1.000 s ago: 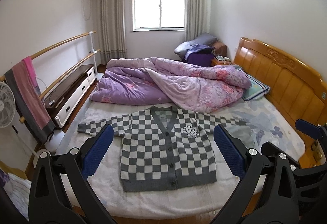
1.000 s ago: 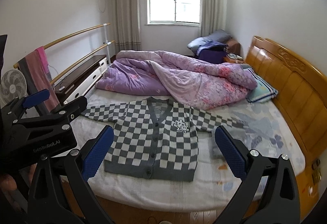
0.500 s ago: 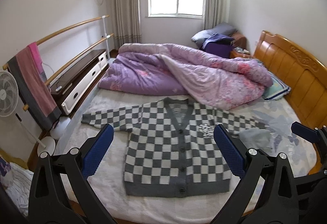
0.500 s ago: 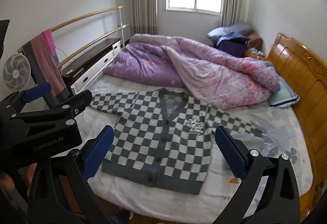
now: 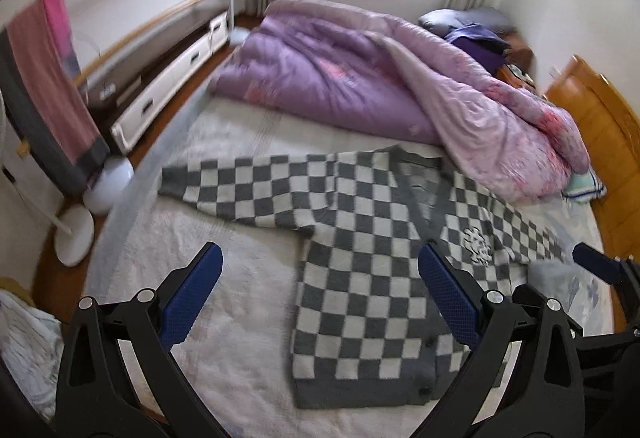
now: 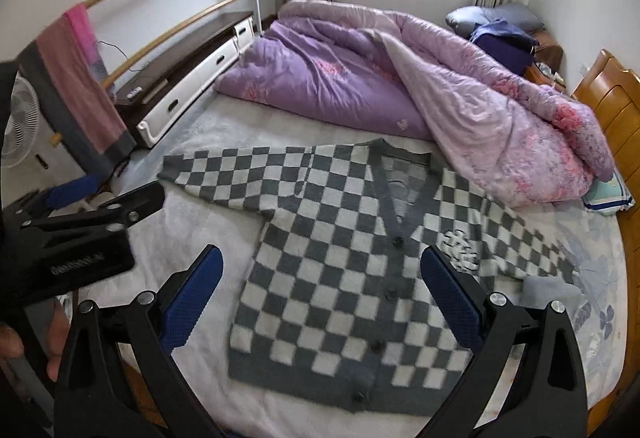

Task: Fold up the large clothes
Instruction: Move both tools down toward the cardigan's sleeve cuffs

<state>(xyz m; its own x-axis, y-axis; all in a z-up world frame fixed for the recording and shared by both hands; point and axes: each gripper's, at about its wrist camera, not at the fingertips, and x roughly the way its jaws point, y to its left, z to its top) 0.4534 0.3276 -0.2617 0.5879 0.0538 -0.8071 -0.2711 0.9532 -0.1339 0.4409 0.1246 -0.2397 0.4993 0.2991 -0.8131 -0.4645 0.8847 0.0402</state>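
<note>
A grey and white checkered cardigan lies flat and buttoned on the bed, sleeves spread out to both sides; it also shows in the right wrist view. My left gripper is open and empty, held above the bed just left of the cardigan's body. My right gripper is open and empty above the cardigan's lower front. The left gripper's body shows at the left of the right wrist view.
A rumpled purple quilt covers the far half of the bed and overlaps the cardigan's right shoulder. A wooden headboard is at the right. A rail with a pink towel, a fan and a low cabinet stand at the left.
Both grippers have moved forward and tilted down toward the bed, so the cardigan looks larger and closer. Both stay open. The cardigan has not moved.
</note>
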